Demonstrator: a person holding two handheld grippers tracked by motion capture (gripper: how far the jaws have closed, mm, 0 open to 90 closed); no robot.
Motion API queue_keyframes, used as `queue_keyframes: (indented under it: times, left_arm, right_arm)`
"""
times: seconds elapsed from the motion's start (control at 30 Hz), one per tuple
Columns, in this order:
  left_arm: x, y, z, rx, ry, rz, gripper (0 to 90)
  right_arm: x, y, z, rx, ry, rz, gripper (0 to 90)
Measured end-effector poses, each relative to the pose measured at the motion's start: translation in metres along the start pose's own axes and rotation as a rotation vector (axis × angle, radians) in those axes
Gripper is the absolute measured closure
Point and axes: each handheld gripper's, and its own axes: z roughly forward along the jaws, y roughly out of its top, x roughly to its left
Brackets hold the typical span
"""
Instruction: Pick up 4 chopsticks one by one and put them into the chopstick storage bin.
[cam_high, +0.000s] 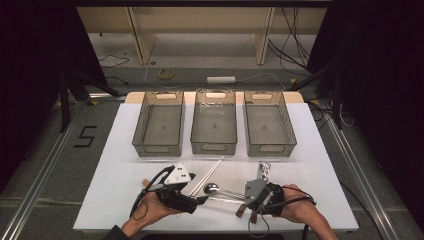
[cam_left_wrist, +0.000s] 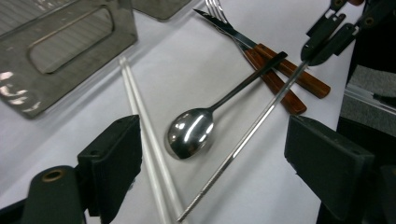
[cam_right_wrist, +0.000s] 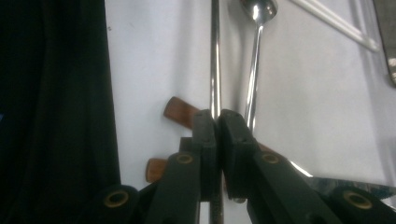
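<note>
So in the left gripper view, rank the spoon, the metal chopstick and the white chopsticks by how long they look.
1. Metal chopstick, pinched by the right gripper.
2. White chopsticks, cut off by the frame's edge, so unsure against the first.
3. Spoon, clearly shortest.

White table top (cam_high: 125, 150) being lit from above. Dark curtains (cam_high: 30, 60) hanging at both sides. Grey floor (cam_high: 45, 145) being crossed by cables, tape roll (cam_high: 166, 73), power strip (cam_high: 221, 79). Wooden shelf legs (cam_high: 140, 35) standing behind.
</note>
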Motion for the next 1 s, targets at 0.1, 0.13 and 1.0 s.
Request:
queue_keyframes:
  times: [0.1, 0.13, 1.0]
  left_arm:
    - [-0.004, 0.000, 0.005, 0.028, -0.012, 0.021, 18.7]
    - [-0.005, 0.000, 0.007, 0.035, -0.014, 0.028, 19.0]
    - [-0.016, -0.001, 0.016, 0.166, -0.060, 0.182, 49.4]
  right_arm:
    - [-0.001, 0.003, -0.001, -0.015, 0.002, -0.002, 85.5]
    - [-0.001, 0.003, -0.001, -0.017, -0.001, -0.005, 85.5]
    - [0.001, 0.033, 0.000, -0.048, 0.026, -0.086, 85.5]
